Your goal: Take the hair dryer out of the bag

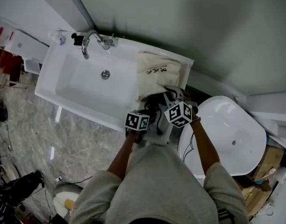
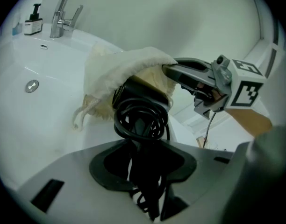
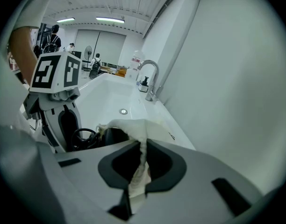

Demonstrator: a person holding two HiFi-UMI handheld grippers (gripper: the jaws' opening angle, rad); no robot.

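Pinching cloth of the bag [image 3: 130,126], fingers of the right gripper [image 3: 139,171] press together — those of the left gripper [image 2: 143,171] clamp the hair dryer [image 2: 139,97] by its coiled cord.

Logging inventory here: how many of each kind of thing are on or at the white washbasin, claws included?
cream cloth drawstring bag: 1
black hair dryer with coiled cord: 1
curved chrome tap: 1
bottles: 2 (dark pump bottle, pale bottle)
handheld claws: 2 (left claw, right claw)
Total: 7
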